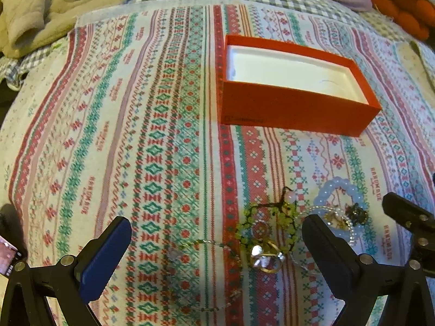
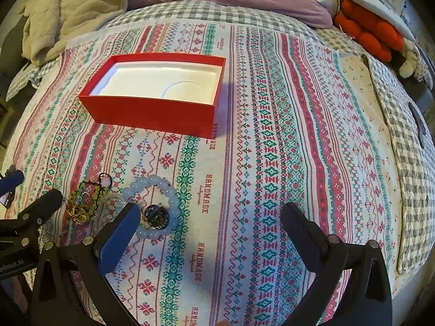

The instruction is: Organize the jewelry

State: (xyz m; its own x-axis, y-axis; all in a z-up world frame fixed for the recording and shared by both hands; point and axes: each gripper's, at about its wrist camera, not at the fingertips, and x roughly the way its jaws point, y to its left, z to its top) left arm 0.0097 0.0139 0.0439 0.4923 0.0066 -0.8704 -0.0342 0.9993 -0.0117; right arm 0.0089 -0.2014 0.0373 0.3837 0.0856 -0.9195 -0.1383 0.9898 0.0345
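**Jewelry pile unlifted; both sets of fingers wide and empty**

Judged step: first pick from the pile, box yet to be filled. Recommended: take one piece at a time, starting with the free-lying blue bead bracelet (image 2: 152, 206), closing on the bead ring itself, not on the dark ornament (image 2: 157, 214) lying inside it. Lift slowly to check for tangling with the green bead bracelet (image 1: 265, 225) and ring (image 1: 267, 258), then carry to the red box (image 2: 155, 92).

Left gripper (image 1: 217, 247): spread wide, holding nothing; green bracelet, ring and thin chain (image 1: 206, 243) between the fingers on the bed cover (image 1: 122, 135), contact not discernible.

Right gripper (image 2: 209, 233): spread wide, empty; blue bracelet just beside its left finger (image 2: 119, 233), box well ahead, empty white tray showing.
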